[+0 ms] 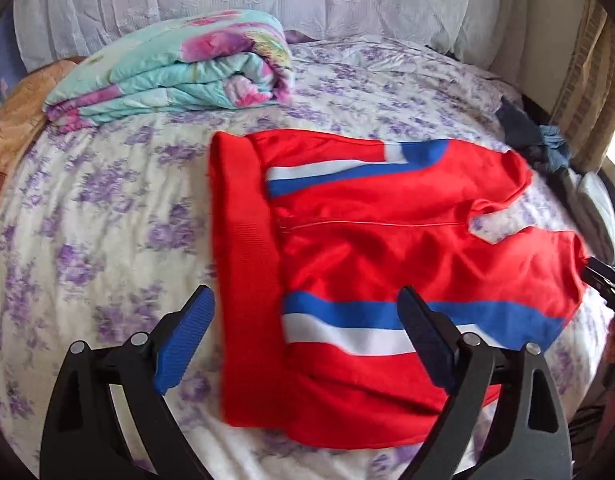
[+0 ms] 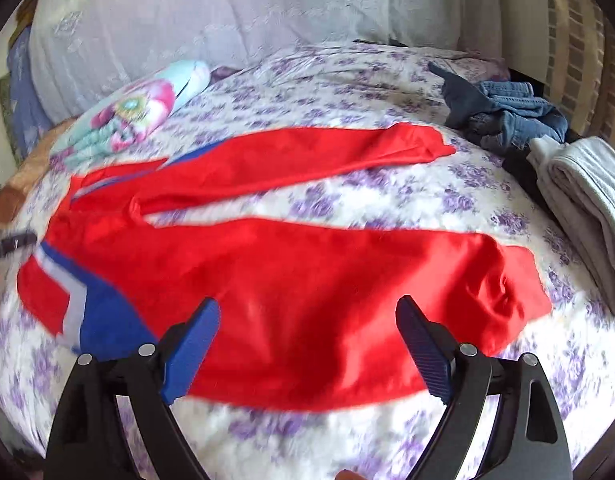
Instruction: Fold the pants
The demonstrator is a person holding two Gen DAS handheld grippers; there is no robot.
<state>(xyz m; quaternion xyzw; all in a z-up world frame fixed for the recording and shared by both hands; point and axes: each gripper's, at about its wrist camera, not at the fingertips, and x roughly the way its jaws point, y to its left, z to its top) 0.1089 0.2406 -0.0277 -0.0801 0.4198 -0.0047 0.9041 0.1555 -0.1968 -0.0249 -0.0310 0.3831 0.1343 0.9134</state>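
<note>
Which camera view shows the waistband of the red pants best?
The left wrist view: the waistband lies there in full, sharp and near. The right wrist view shows mostly the two legs of the red pants; the waist end is blurred at the left edge.

Behind your work area you had a bedsheet (image 1: 107, 208) printed with purple flowers, covering most of both frames. A folded floral quilt (image 1: 175, 68) in turquoise and pink lay on it at the upper left of the left wrist view. A pale lace curtain (image 2: 211, 12) hung across the top. At the upper right of the right wrist view you had a heap of blue jeans (image 2: 511, 116), with folded grey towels (image 2: 587, 196) just below it at the right edge.
</note>
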